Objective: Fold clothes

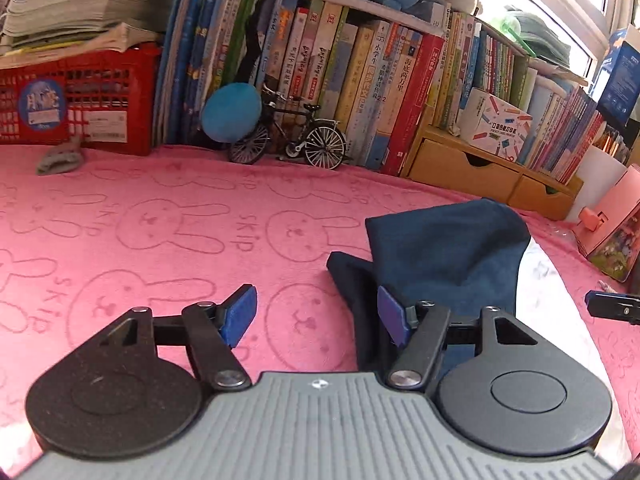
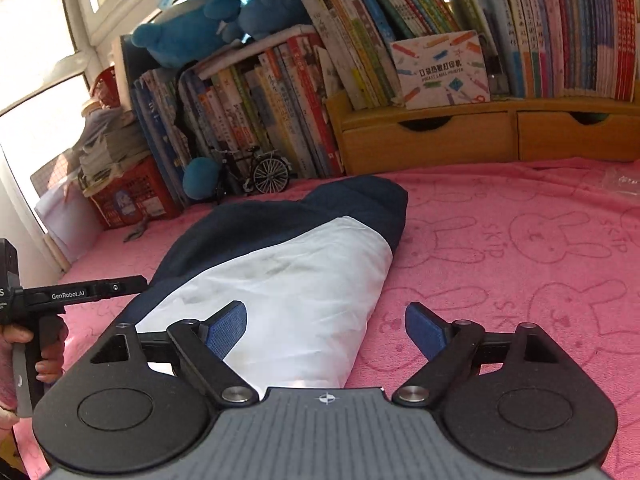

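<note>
A folded garment (image 2: pixel 288 272), white with navy blue on top and along its left side, lies on the pink rabbit-print blanket (image 2: pixel 520 264). My right gripper (image 2: pixel 326 326) is open just above the garment's near end. Its left finger sits over the white cloth and its right finger over bare blanket. In the left wrist view the garment (image 1: pixel 448 248) shows mostly navy at the right. My left gripper (image 1: pixel 316 316) is open, with its right finger over the garment's navy edge and only blanket between the fingers. Neither gripper pinches the cloth.
Rows of books (image 1: pixel 360 80), a model bicycle (image 1: pixel 288 140), a red basket (image 1: pixel 80 108) and wooden drawers (image 2: pixel 480 136) line the far edge. Blue plush toys (image 2: pixel 224 12) sit on the books. A hand (image 2: pixel 24 340) holds the left gripper's handle. A pink box (image 1: pixel 612 224) stands at the right.
</note>
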Demonstrator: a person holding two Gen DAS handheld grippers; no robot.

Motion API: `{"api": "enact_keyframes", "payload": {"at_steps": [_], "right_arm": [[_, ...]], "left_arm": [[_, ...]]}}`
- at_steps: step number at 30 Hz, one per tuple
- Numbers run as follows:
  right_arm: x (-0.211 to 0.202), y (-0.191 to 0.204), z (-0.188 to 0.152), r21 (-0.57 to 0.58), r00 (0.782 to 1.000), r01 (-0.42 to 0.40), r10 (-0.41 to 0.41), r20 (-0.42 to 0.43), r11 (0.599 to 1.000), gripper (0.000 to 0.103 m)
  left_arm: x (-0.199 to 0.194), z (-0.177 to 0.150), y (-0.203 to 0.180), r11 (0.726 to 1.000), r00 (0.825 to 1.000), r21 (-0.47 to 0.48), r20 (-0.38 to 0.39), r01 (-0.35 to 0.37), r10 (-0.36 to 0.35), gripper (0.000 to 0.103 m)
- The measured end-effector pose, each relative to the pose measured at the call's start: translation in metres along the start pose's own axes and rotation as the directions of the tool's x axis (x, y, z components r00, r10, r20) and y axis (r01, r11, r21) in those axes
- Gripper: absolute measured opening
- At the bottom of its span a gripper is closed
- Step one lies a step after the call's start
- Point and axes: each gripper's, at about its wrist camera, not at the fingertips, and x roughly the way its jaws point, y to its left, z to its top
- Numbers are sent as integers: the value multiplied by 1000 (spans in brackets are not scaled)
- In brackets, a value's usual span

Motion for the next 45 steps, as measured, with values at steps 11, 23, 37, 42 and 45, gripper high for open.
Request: {"api": "enact_keyframes", "payload": {"at_steps": [11, 23, 37, 42, 45], "right_arm": [[-94, 30, -77, -338, 999, -4, -9, -36, 941, 101], [-80, 69, -131, -269, 991, 132, -124, 48, 954, 102], [-70, 58, -128, -453, 975, 217, -209, 69, 865, 103], [-66, 50, -130, -407, 989, 140, -143, 24, 902, 103], [-63, 45, -127, -384, 992, 112, -124, -5, 917, 103]], "left_arm": [[-99, -74, -34, 987, 990, 82, 4, 137, -138, 87], [-83, -104, -54, 998, 999, 61, -21, 31, -30, 87], [-64, -116, -81, 977, 999, 213, -28, -26, 33, 103], [-62, -117, -84, 970, 998, 239, -28, -39, 47, 103], [-61, -117, -84, 969, 998, 242, -26, -42, 50, 103]]}}
